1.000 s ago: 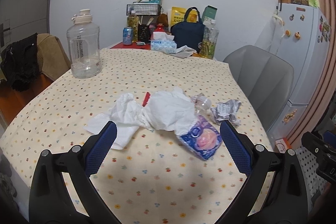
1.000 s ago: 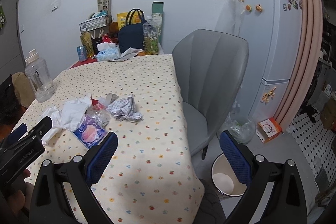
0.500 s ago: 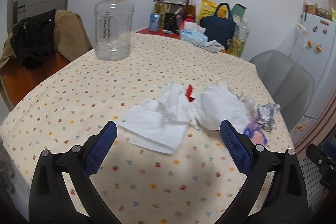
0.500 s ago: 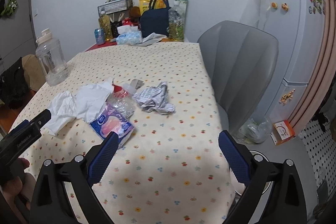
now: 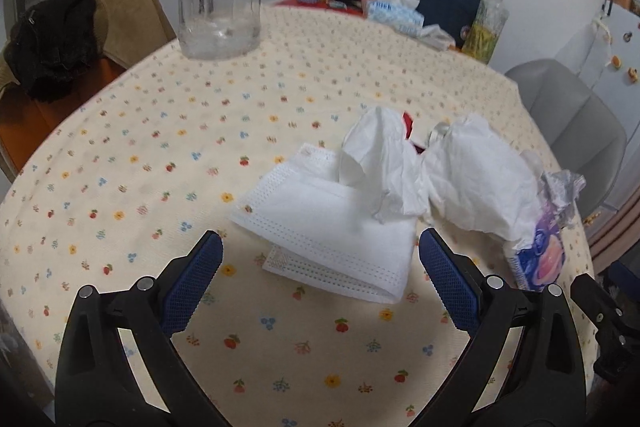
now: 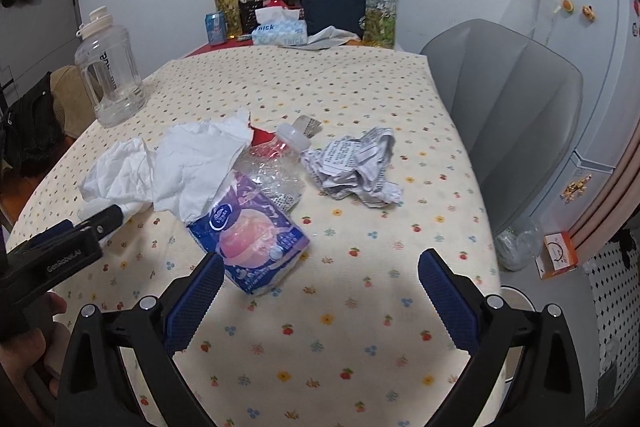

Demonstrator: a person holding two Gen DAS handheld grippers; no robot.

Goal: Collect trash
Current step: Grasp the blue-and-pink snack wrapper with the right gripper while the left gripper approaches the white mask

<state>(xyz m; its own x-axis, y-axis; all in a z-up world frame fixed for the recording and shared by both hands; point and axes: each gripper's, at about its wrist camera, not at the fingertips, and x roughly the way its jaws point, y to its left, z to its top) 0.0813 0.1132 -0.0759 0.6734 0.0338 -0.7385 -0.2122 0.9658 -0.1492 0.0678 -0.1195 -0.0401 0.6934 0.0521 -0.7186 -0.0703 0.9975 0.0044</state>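
Both tools, left [image 5: 320, 273] and right [image 6: 320, 287], spread wide above floral tablecloth [image 6: 320, 347], grey chair [image 6: 520, 107] and fridge [image 6: 592, 47] beside.

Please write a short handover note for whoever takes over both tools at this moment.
Left tool: open, empty, lined up on the face mask just ahead.
Right tool: open, empty, nearest the purple snack wrapper.
All trash is on the tablecloth: white tissues, crushed plastic bottle, crumpled printed paper.
Done: nothing collected.
Left: pick up every piece; a bin rim shows beside the table, under the right tool.
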